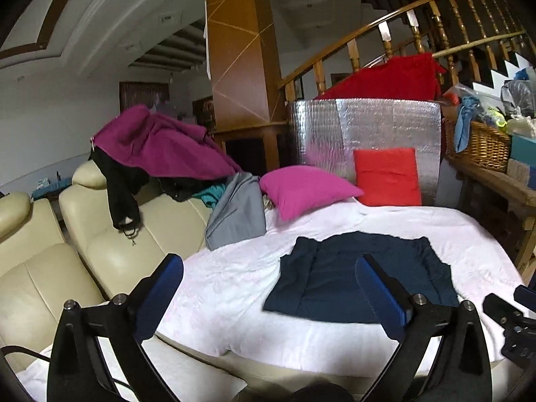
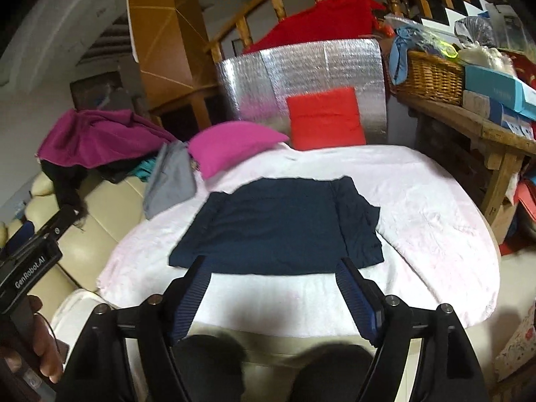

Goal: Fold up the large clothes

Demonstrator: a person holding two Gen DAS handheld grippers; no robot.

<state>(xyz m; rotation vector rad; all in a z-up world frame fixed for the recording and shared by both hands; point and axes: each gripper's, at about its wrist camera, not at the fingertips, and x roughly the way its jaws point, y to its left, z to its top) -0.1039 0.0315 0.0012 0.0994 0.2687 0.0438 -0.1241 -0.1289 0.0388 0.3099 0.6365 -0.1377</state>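
A dark navy garment (image 2: 278, 224) lies flat on the white sheet (image 2: 418, 214), with both sides folded in over the middle. It also shows in the left wrist view (image 1: 338, 278). My left gripper (image 1: 268, 268) is open and empty, held above the sheet's near left part, left of the garment. My right gripper (image 2: 273, 268) is open and empty, just above the garment's near edge. The left gripper's body shows at the left edge of the right wrist view (image 2: 30, 261).
A magenta pillow (image 2: 231, 147) and a red pillow (image 2: 325, 119) lean at the sheet's far end against a silver foil panel (image 2: 301, 67). A grey cloth (image 2: 171, 181) and a pile of clothes (image 1: 157, 147) lie on the cream sofa (image 1: 100, 241). A wooden bench with a wicker basket (image 2: 432, 77) stands right.
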